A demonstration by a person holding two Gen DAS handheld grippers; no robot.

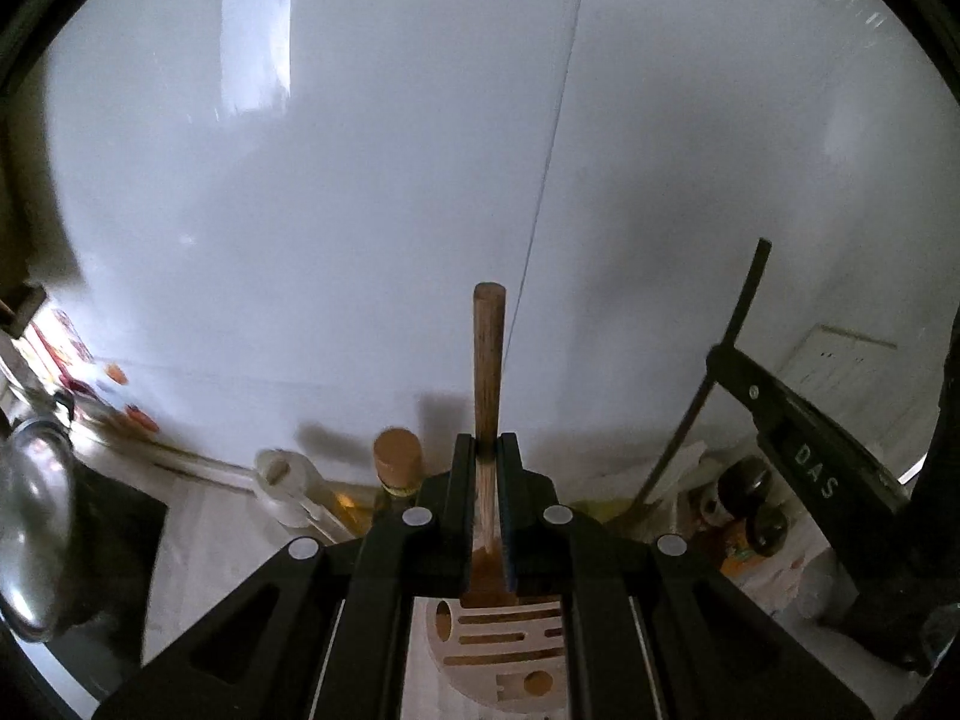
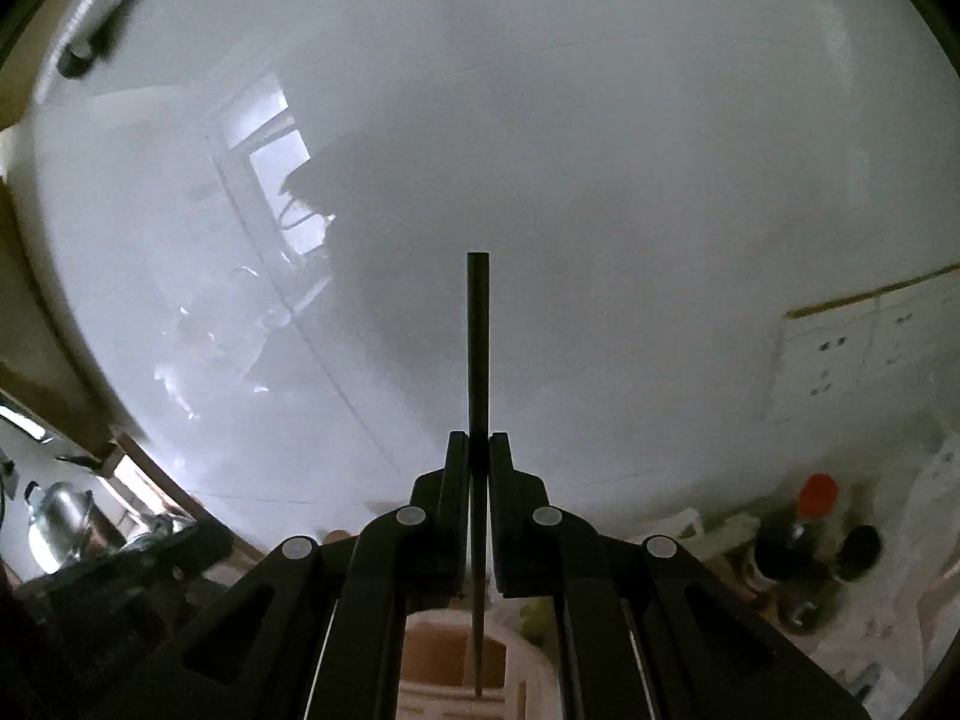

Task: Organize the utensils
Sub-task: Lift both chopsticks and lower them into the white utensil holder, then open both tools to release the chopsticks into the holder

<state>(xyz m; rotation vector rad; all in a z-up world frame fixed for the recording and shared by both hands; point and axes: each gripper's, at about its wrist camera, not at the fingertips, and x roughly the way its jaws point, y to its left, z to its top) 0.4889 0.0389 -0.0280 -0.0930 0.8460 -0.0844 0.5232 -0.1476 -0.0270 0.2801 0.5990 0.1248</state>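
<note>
A white wall fills both views. Below stands a wooden holder with slots. The left gripper is closed on a wooden spatula, handle up, above the holder. The right gripper is closed on a thin black rod, above the holder too.
</note>
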